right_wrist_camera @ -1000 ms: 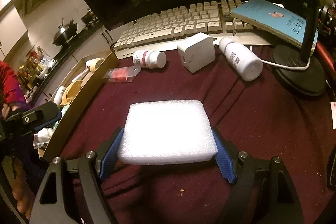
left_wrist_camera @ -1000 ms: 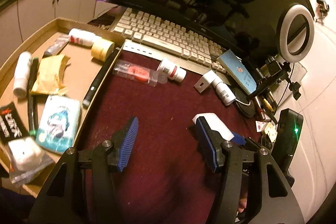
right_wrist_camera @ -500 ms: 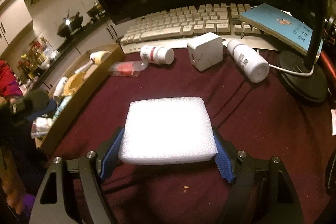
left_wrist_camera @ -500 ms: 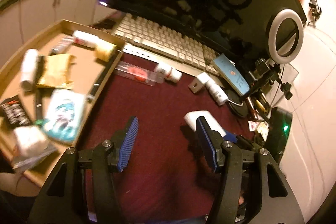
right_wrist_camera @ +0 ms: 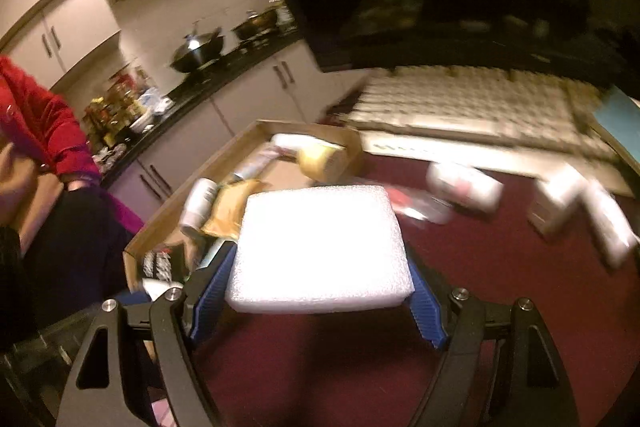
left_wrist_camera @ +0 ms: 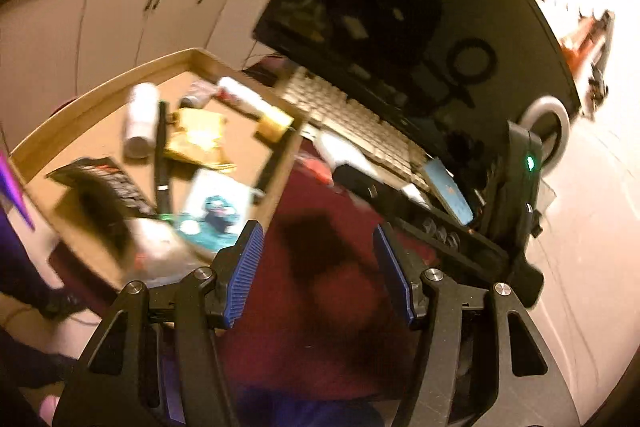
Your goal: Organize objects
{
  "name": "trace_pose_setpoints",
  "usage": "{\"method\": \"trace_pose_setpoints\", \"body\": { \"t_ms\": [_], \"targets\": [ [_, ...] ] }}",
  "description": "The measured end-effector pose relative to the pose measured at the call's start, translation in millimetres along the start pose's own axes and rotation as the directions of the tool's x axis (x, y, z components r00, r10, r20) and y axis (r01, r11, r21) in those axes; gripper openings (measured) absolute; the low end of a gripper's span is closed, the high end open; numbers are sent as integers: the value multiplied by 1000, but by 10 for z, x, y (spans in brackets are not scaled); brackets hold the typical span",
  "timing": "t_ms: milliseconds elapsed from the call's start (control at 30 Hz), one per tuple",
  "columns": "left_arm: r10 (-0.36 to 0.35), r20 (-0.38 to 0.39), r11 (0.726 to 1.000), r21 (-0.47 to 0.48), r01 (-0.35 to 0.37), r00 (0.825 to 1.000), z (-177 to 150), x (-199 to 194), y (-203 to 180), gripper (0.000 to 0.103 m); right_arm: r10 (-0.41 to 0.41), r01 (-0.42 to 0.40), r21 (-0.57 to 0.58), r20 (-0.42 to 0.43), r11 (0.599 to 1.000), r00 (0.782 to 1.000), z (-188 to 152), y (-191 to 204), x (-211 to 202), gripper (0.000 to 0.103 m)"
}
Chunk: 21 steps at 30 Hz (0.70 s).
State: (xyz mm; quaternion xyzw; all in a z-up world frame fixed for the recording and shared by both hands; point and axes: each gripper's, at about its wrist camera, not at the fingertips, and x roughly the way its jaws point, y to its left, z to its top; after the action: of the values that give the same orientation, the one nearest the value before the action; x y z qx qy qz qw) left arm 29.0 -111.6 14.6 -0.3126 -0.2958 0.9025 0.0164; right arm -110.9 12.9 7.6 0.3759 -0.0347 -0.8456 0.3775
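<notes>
Dark red cloth (right_wrist_camera: 500, 307) covers desk, keyboard (right_wrist_camera: 472, 107) behind. Right gripper (right_wrist_camera: 316, 301) clamped on white foam block (right_wrist_camera: 320, 247), held above cloth. Cardboard tray (right_wrist_camera: 224, 163) lies just ahead-left of block, long axis running away. Left gripper (left_wrist_camera: 316, 267) spread, empty, beside tray's near right edge.

No text, brand or number can be read in either view, since both are smeared by motion blur. On the black packet (left_wrist_camera: 105, 183) in the cardboard tray (left_wrist_camera: 100, 95), pale and red marks are seen in the left wrist view that may be lettering, but no character can be made out. Print is likewise suggested on the white bottle (right_wrist_camera: 464, 187) lying on the desk (right_wrist_camera: 500, 291), on the teal-and-white packet (left_wrist_camera: 218, 211) in the tray and on the blue booklet (left_wrist_camera: 448, 193) by the keyboard (left_wrist_camera: 360, 123), and none of it can be deciphered.
</notes>
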Motion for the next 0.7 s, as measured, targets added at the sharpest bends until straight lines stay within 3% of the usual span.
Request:
{"method": "trace_pose_setpoints", "body": {
  "t_ms": [67, 233, 433, 700],
  "targets": [
    [-18, 11, 999, -29, 18, 1000, 36, -85, 135, 58, -6, 6, -20, -7, 1000, 1000, 102, 150, 181, 79],
    [32, 95, 998, -50, -27, 995, 73, -369, 388, 58, -16, 14, -54, -29, 998, 999, 273, 386, 584, 79],
    [53, 106, 994, -99, -42, 993, 82, -466, 644, 58, -140, 131, -112, -83, 985, 987, 262, 531, 945, 79],
    [59, 89, 990, -135, -46, 994, 79, -449, 765, 58, -160, 115, -240, -177, 964, 971, 97, 724, 1118, 85]
  ]
}}
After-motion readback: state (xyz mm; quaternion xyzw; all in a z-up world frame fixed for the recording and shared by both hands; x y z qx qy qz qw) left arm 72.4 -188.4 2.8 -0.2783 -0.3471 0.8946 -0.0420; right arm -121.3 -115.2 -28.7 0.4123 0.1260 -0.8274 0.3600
